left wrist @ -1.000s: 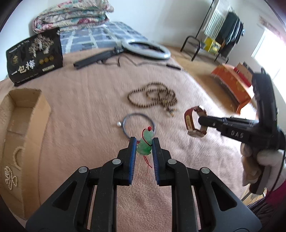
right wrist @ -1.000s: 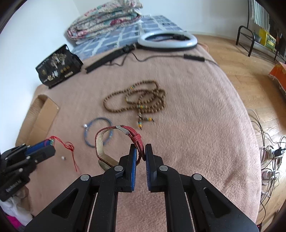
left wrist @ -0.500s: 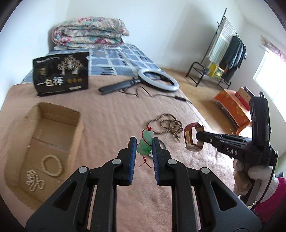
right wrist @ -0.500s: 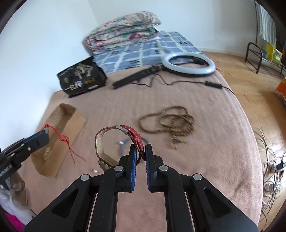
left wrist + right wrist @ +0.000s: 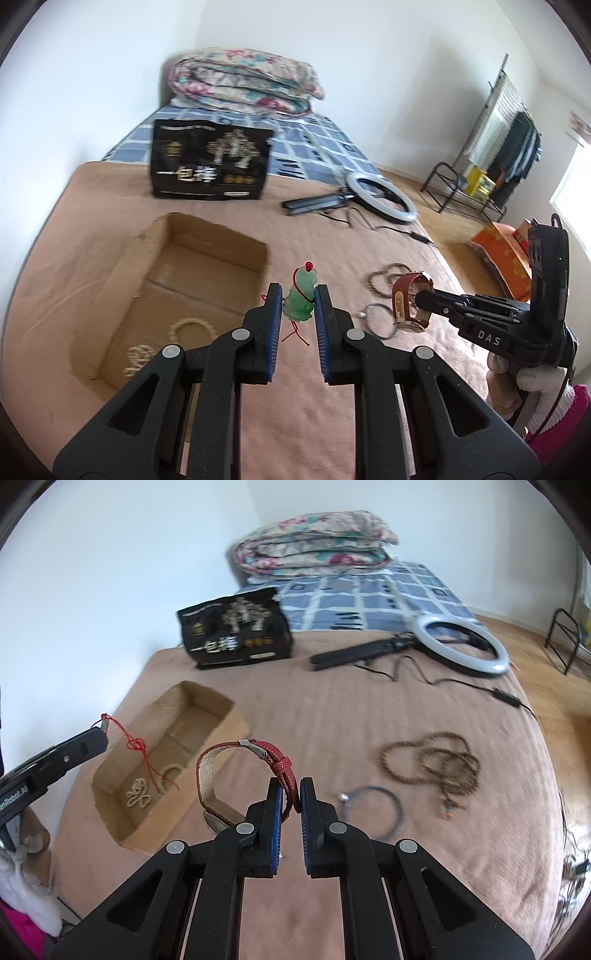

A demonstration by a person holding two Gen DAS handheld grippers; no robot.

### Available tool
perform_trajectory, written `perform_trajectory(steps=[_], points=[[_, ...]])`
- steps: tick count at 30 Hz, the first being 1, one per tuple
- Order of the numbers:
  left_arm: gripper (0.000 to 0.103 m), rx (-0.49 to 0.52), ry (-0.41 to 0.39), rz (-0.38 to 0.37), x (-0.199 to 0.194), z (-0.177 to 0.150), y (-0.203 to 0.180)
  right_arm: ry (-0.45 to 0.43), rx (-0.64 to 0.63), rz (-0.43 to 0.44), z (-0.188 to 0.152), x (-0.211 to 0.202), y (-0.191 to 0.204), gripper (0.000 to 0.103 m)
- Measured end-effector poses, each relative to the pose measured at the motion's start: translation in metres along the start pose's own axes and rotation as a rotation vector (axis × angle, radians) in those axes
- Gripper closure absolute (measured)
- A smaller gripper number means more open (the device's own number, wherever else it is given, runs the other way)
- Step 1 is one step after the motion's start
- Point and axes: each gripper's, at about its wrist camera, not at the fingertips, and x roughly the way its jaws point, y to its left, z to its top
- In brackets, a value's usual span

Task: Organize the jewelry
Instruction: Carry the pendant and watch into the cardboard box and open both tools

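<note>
My left gripper (image 5: 297, 295) is shut on a green jade pendant (image 5: 301, 300) with a red cord and holds it in the air beside the open cardboard box (image 5: 110, 280). In the right wrist view the left gripper (image 5: 99, 734) is at the left, its red cord (image 5: 142, 755) hanging over the box (image 5: 225, 723). My right gripper (image 5: 290, 788) is shut on a red watch strap (image 5: 273, 760); the watch (image 5: 410, 299) also shows in the left wrist view. The box holds a bead bracelet (image 5: 192, 328) and a pearl piece (image 5: 137, 792).
A blue bangle (image 5: 373, 812) and a brown bead necklace (image 5: 432, 760) lie on the pink blanket (image 5: 369, 716). A black bag (image 5: 236, 631), a ring light (image 5: 460, 642) and folded quilts (image 5: 314, 542) lie further back. The bed edge drops to a wooden floor at the right.
Both grippers have risen and moved left toward the box with their items still held. The view has tilted up, and the box is now nearer the middle.
</note>
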Motion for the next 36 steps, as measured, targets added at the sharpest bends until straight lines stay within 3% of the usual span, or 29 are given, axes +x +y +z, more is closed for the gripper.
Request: perform_trajectory(steps=[18,27,36], points=[[0.087,-0.128,0.008,0.142,0.012,0.012,0.091,0.033,-0.129,0.067,0.037,0.069,0.086,0.095],[0.087,-0.190,0.040,0.198,0.026,0.009,0.124,0.061,-0.146,0.064,0.043,0.098,0.101,0.095],[0.087,-0.213,0.066,0.213,0.033,0.006,0.133,0.091,-0.133,0.073,0.042,0.117,0.104,0.095]])
